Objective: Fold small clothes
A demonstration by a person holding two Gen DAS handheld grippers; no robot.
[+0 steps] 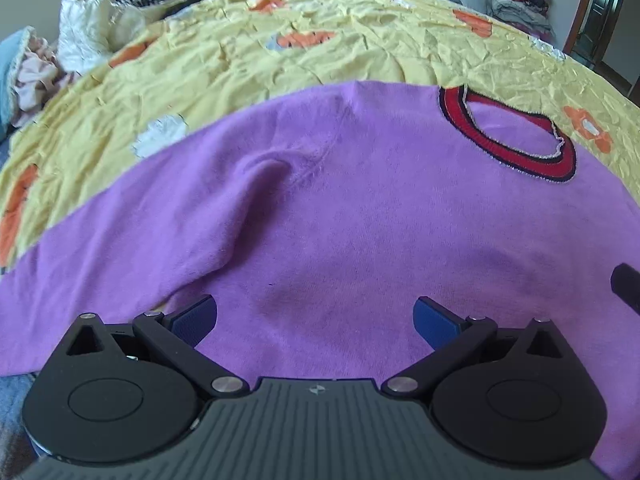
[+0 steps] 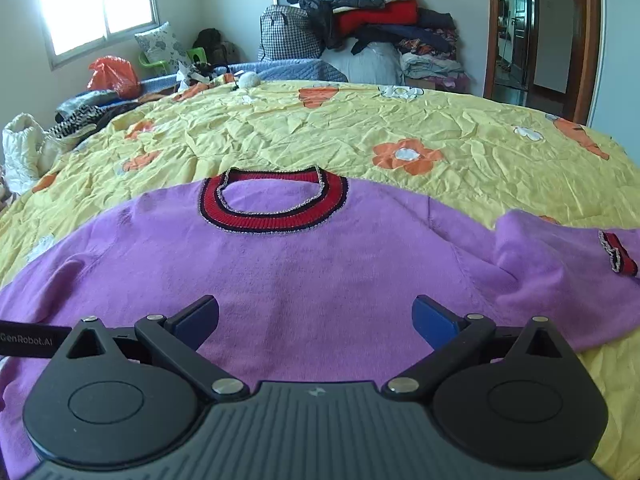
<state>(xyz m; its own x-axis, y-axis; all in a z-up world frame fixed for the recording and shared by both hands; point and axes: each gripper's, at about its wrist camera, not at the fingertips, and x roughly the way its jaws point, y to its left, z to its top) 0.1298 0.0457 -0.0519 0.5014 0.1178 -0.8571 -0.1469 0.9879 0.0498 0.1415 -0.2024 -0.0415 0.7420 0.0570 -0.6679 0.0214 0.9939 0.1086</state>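
Note:
A purple knit sweater with a red and dark striped collar lies flat, front up, on the yellow bedspread. In the right wrist view the sweater has its collar toward the far side and its right sleeve bent back, with a red cuff at the right. My left gripper is open and empty just above the sweater's lower left body, next to a raised fold near the left sleeve. My right gripper is open and empty above the lower middle of the sweater.
The yellow bedspread with orange flowers covers the bed. Piles of clothes and a checked bag stand against the far wall. White padded items and loose clothes lie at the bed's left. A doorway is at right.

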